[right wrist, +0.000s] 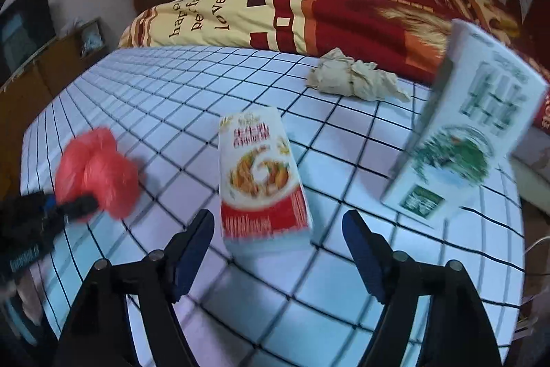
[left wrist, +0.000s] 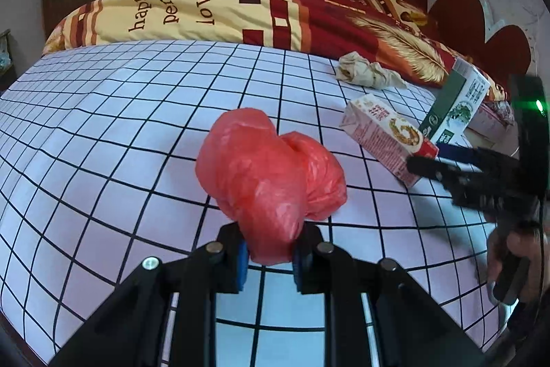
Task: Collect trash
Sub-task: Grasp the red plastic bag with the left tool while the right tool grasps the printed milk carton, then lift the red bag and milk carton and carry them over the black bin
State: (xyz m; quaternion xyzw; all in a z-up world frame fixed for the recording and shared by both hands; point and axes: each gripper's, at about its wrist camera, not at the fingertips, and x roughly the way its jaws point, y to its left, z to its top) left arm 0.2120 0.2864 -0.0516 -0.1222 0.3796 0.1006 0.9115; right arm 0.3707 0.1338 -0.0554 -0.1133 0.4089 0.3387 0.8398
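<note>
A crumpled red plastic bag [left wrist: 268, 174] lies on the checked bed sheet, and my left gripper [left wrist: 270, 258] is shut on its near end; the bag [right wrist: 96, 171] also shows at the left of the right wrist view with the left gripper [right wrist: 74, 207] on it. A red and white carton [right wrist: 261, 174] lies flat just ahead of my right gripper [right wrist: 278, 229], whose jaws stand open on either side of its near end without touching it. In the left wrist view the carton [left wrist: 388, 140] lies at the right. A green and white box [right wrist: 471, 133] stands tilted at the right. Crumpled beige paper [right wrist: 354, 79] lies further back.
A red and yellow quilt [left wrist: 240, 12] is bunched along the far side of the bed. The white checked sheet [left wrist: 120, 112] covers the mattress. A wooden cabinet [right wrist: 41, 71] with a dark screen stands at the left. A red scalloped headboard [left wrist: 481, 23] is at the far right.
</note>
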